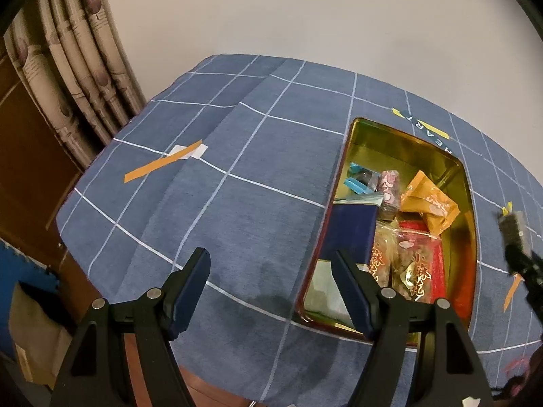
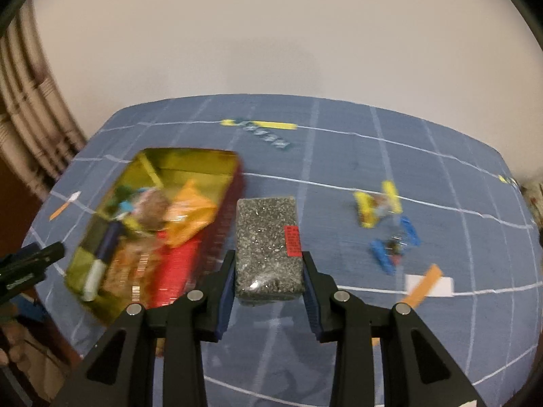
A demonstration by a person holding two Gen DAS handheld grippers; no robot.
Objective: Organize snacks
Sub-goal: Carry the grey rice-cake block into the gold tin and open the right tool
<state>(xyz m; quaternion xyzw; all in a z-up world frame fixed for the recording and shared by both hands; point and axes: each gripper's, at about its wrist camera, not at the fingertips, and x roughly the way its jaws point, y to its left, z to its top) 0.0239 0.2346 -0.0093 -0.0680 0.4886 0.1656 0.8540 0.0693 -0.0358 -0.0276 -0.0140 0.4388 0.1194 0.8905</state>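
A gold tin with red outer walls (image 1: 465,183) sits on the blue checked cloth, holding several snacks: an orange packet (image 1: 429,201), red bags (image 1: 422,264) and a dark blue box (image 1: 353,230). My left gripper (image 1: 269,264) is open and empty, just left of the tin's near end. My right gripper (image 2: 268,264) is shut on a grey speckled snack block (image 2: 268,244) with a red label, held above the cloth just right of the tin (image 2: 234,196). The block also shows at the right edge of the left wrist view (image 1: 514,229).
A yellow-ended candy (image 2: 375,203) and a blue-ended candy (image 2: 393,246) lie on the cloth to the right. Orange tape strips (image 1: 163,164) (image 2: 424,285) and yellow tape (image 2: 271,124) mark the cloth. A curtain (image 1: 78,61) hangs at the left, past the table edge.
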